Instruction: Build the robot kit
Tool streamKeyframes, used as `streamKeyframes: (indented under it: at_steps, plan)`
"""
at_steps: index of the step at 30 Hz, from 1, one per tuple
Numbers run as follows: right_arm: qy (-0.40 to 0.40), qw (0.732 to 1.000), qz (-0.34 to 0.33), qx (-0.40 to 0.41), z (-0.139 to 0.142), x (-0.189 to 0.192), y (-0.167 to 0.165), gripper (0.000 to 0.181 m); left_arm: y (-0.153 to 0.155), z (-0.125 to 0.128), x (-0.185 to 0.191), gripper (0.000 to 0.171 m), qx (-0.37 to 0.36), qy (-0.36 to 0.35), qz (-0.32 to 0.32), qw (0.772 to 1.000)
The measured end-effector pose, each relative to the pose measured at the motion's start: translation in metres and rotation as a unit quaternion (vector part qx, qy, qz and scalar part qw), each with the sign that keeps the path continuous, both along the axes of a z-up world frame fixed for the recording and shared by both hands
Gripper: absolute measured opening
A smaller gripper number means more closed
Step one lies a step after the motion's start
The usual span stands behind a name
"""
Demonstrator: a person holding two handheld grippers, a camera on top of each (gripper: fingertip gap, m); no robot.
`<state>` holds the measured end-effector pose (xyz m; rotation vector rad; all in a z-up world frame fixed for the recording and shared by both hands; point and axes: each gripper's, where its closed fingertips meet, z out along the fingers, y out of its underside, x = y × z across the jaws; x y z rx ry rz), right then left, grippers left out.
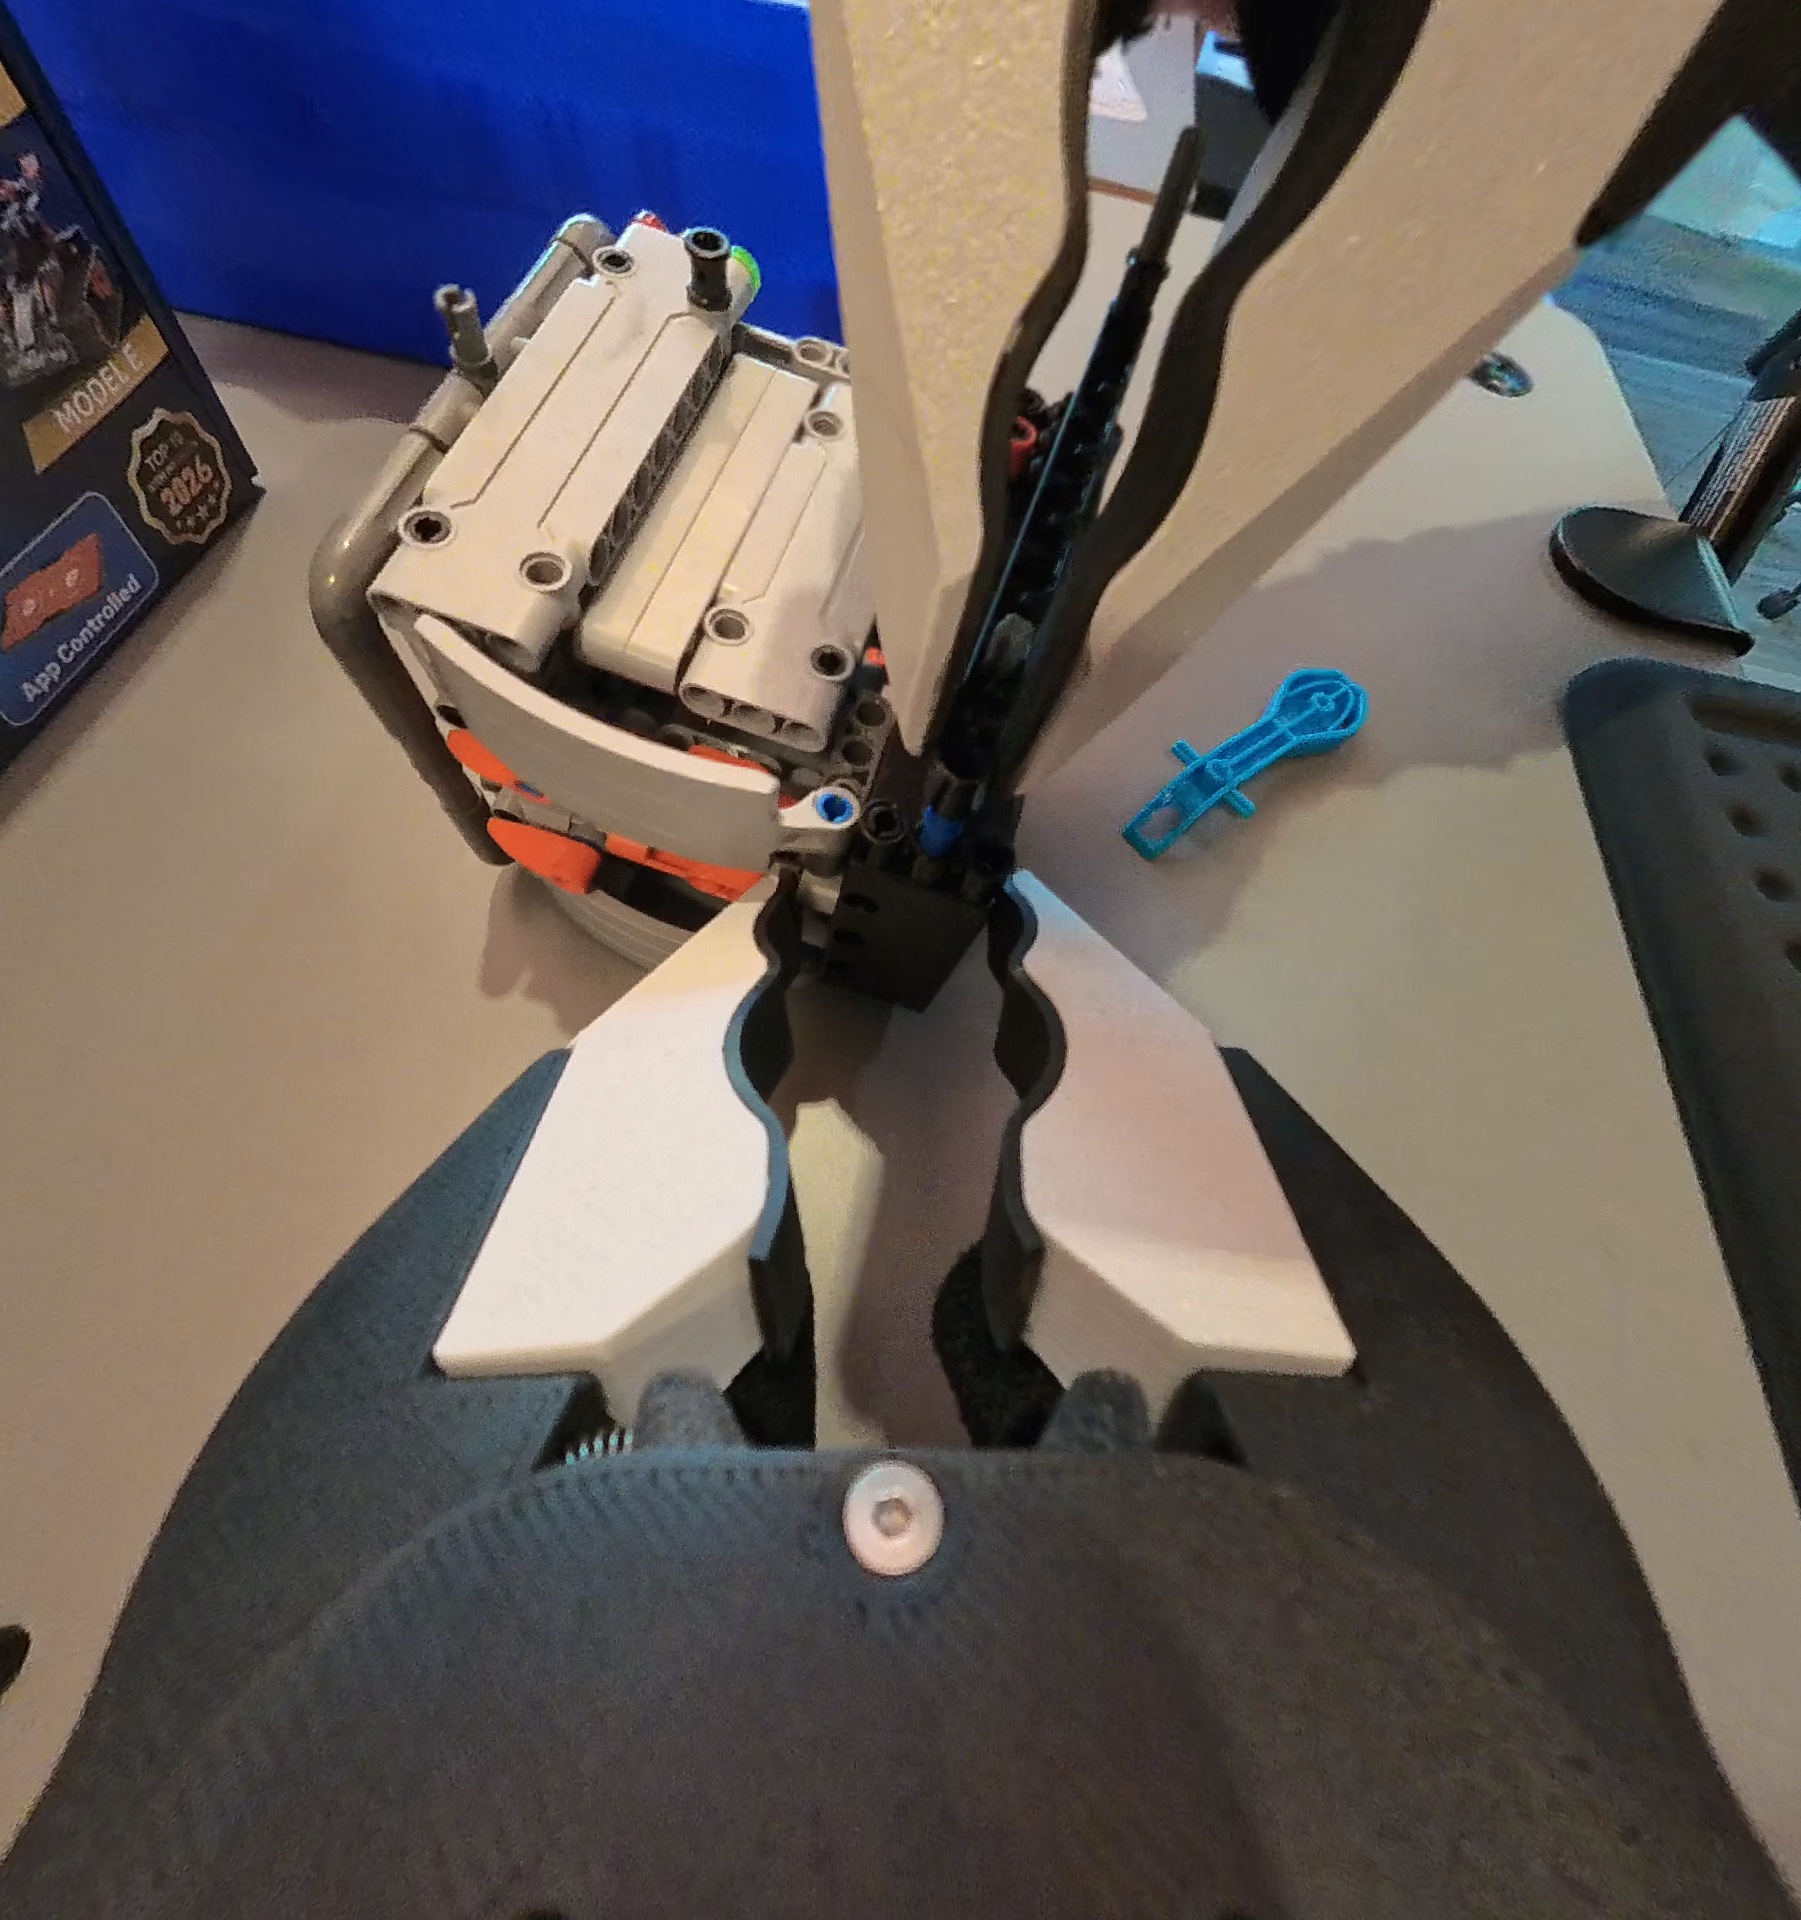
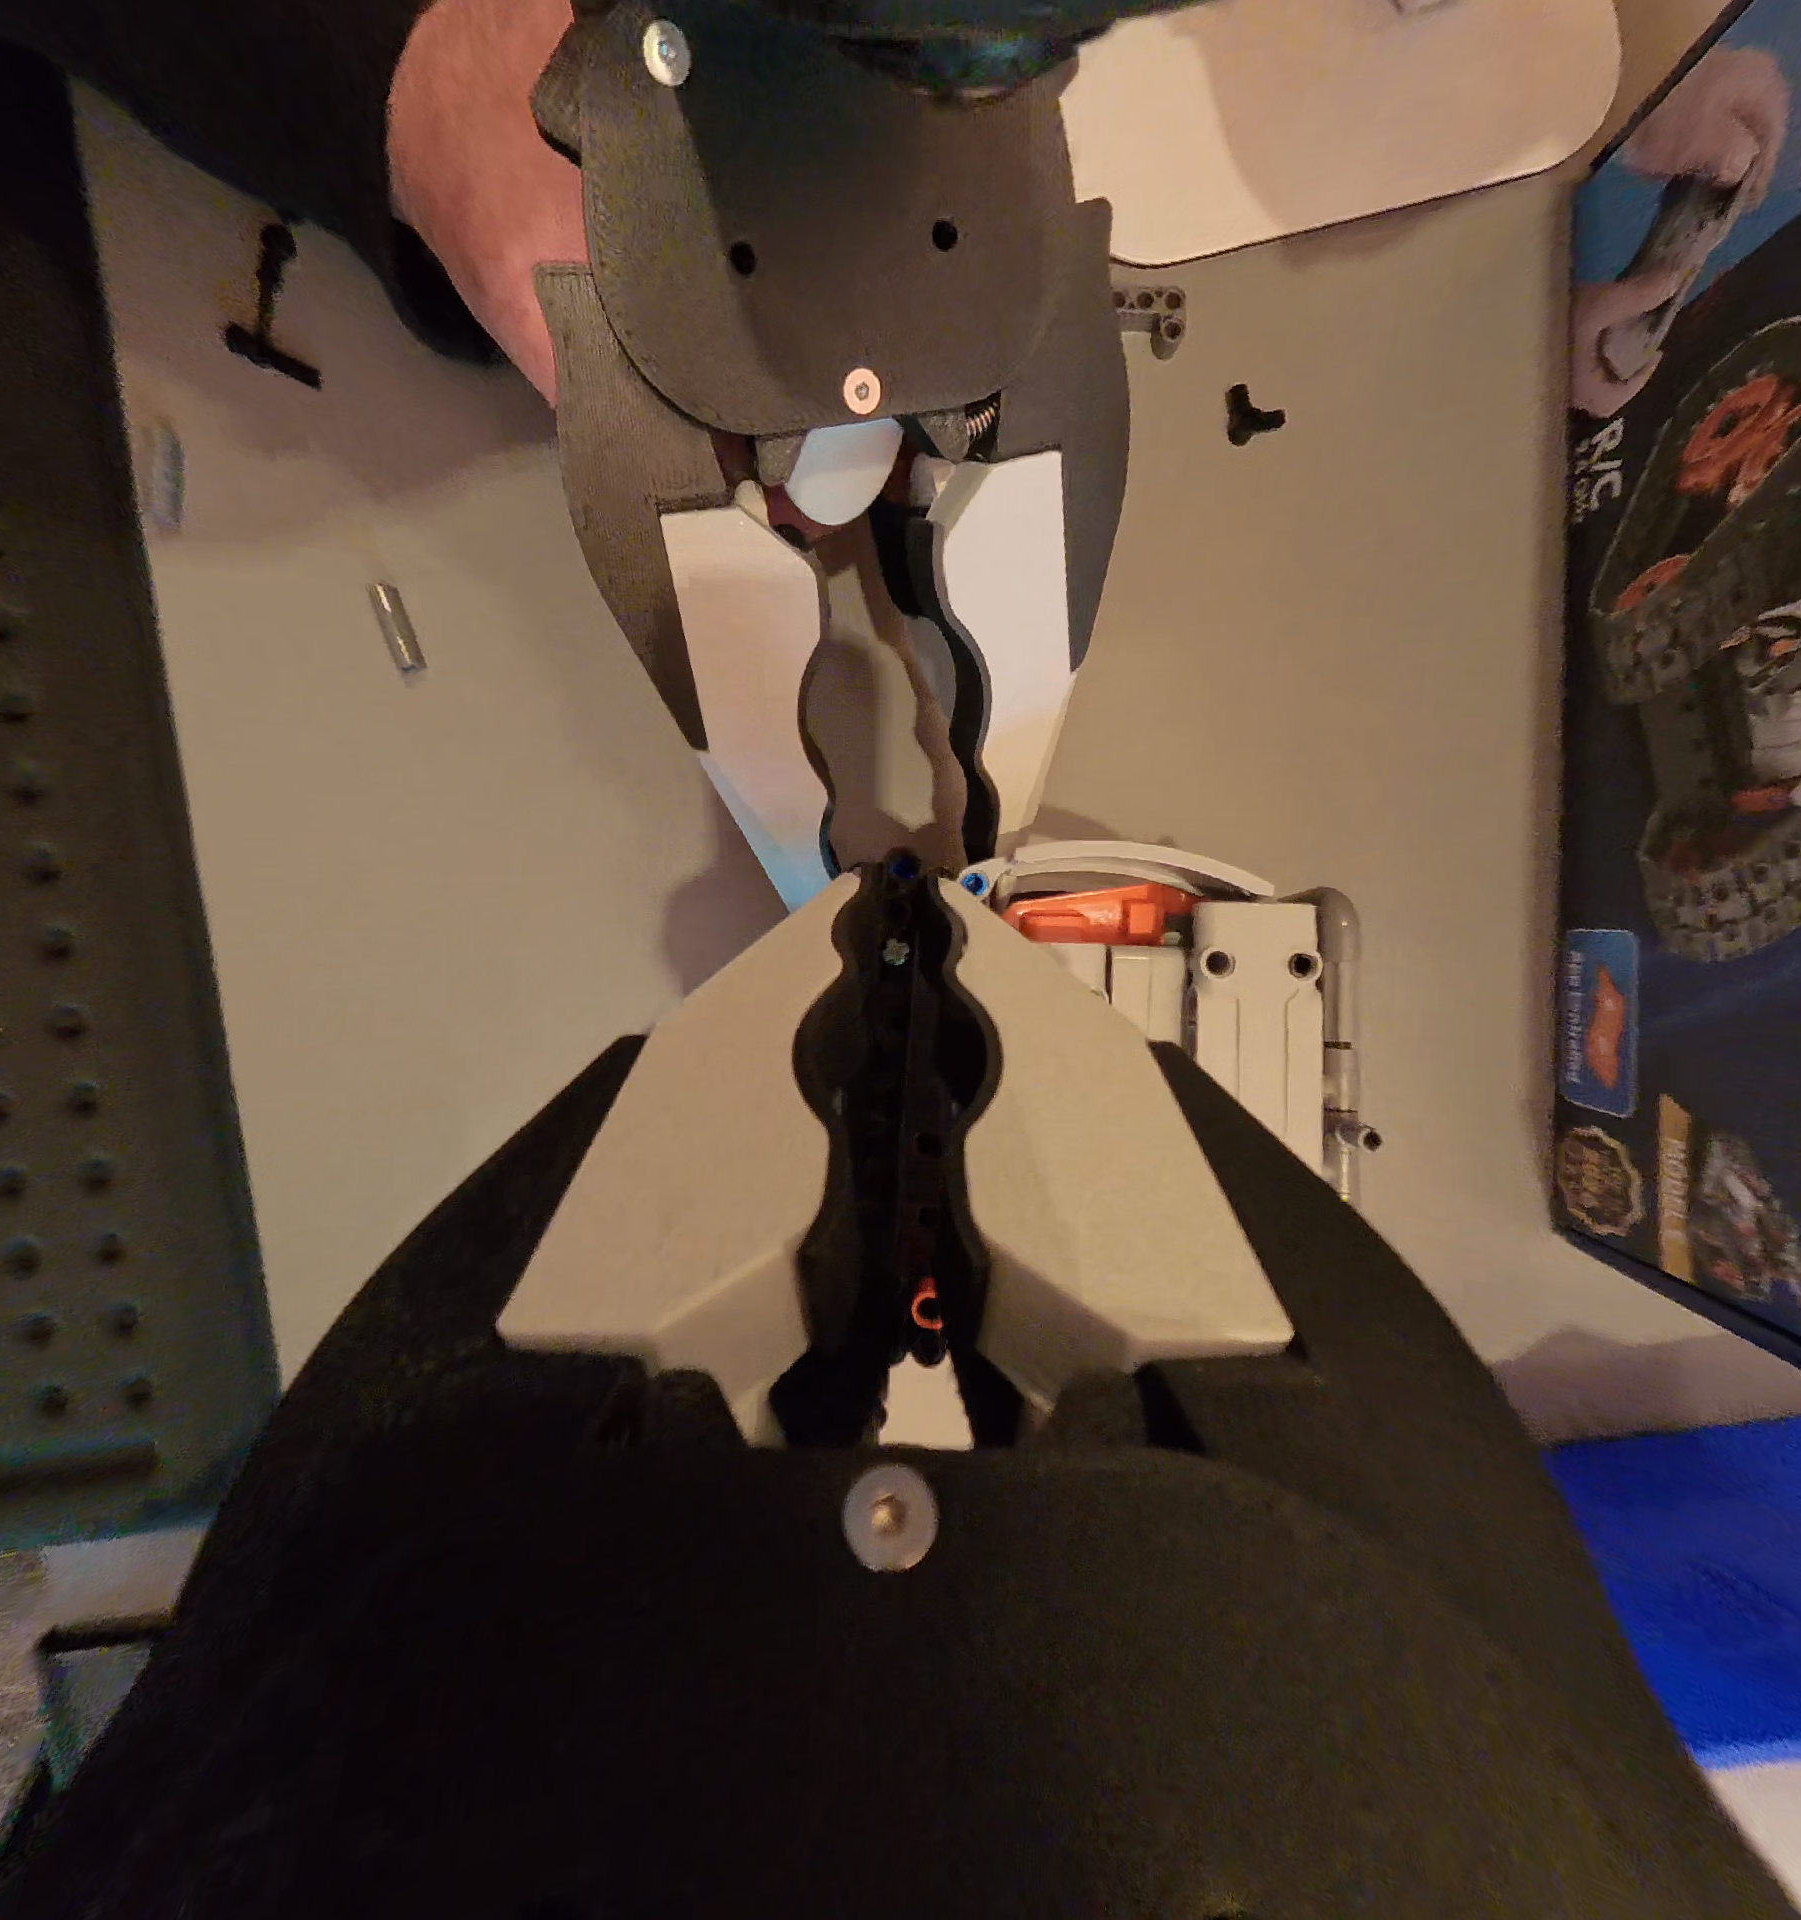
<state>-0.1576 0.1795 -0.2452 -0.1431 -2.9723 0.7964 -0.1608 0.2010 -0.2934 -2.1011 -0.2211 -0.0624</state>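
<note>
At the centre we see a long black beam assembly (image 2: pixel 911 1091) made of studless building pieces, with a blue pin at its near end and a red one farther along. It is held above the pale tabletop (image 1: pixel 252 1039), just beside the grey-and-white brick model (image 1: pixel 615 582). The right gripper (image 2: pixel 896 894) is narrowed onto this assembly, its wavy pads pressing both long sides. The left gripper (image 1: pixel 901 914) meets it head-on from the opposite side, with its tips drawn in on the blocky black end of the same assembly, so both claws grip one piece. That end lies hard against the model's lower corner, beside an orange part and a blue-ringed hole, but we cannot tell whether the two are joined or only touching. We judge the model to be largely built: its panels, curved plate and grey frame are in place, while pins stand bare on top. Several parts lie loose on the table: a small grey sleeve (image 2: pixel 397 629), a black pin (image 2: pixel 1251 412), a grey beam (image 2: pixel 1150 312) and a black axle piece (image 2: pixel 272 301). A blue plastic tool (image 1: pixel 1249 758) lies to one side, near a dark perforated mat (image 1: pixel 1758 935). The printed product box (image 1: pixel 44 416) stands beyond the model, next to a blue cloth (image 1: pixel 408 156).
</note>
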Motion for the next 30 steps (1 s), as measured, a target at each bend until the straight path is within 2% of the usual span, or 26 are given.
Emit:
streamKeyframes:
  at_steps: [6,13,17,21,30]
  plan:
    - [-0.058,0.998,-0.012,-0.018,0.0007,-0.0025,0.0021,0.004,0.0016,0.0002,-0.0018,0.034,0.004,-0.007,-0.005,1.0]
    - [-0.079,0.997,-0.016,-0.01,0.0001,-0.0026,0.0029,0.005,0.0027,0.0,-0.0022,0.034,0.003,-0.004,-0.008,1.0]
    - [-0.057,0.998,-0.018,-0.009,0.0011,-0.0044,0.0018,0.005,0.0026,0.0007,-0.0027,0.034,0.007,-0.009,-0.008,1.0]
    - [0.001,1.0,-0.01,-0.003,0.0019,-0.0059,0.0008,0.004,0.0025,0.0014,-0.003,0.033,0.011,-0.012,-0.008,1.0]
    - [0.094,0.994,0.018,0.048,-0.0029,-0.0022,0.0032,0.003,0.0044,-0.0013,-0.0032,0.034,0.002,-0.001,-0.005,1.0]
